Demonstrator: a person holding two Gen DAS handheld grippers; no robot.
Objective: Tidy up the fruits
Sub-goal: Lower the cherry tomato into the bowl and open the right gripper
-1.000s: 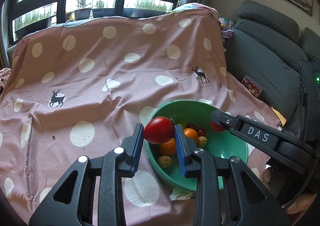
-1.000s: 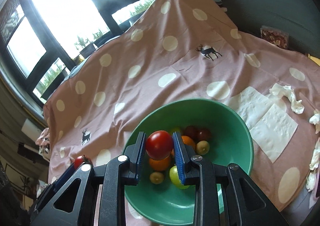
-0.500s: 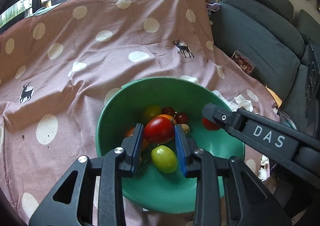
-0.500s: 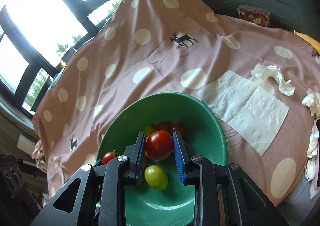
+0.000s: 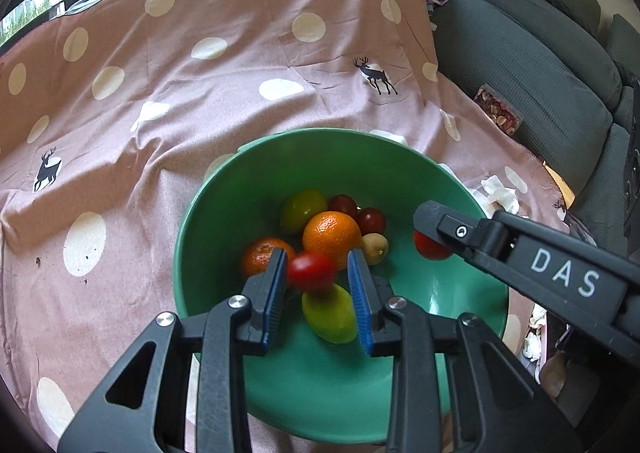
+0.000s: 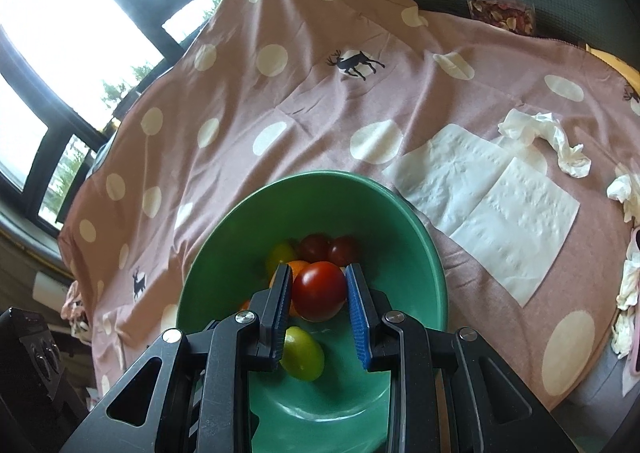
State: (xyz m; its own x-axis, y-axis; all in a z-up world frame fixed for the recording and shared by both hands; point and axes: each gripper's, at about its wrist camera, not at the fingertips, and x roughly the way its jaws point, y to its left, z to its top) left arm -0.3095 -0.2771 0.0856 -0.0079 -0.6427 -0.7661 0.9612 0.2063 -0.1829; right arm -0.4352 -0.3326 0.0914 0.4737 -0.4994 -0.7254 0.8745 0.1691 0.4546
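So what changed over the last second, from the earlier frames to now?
Both tools came down into the green bowl. The left tool carried its red tomato from above the rim to just over the fruit inside; the right tool lowered its tomato likewise. Nothing was released: both remain clamped. The bowl, its fruit and the napkins stayed put.

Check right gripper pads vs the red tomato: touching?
Touching. In the right wrist view both blue pads press the sides of the red tomato, no gap either side, held above the green bowl.
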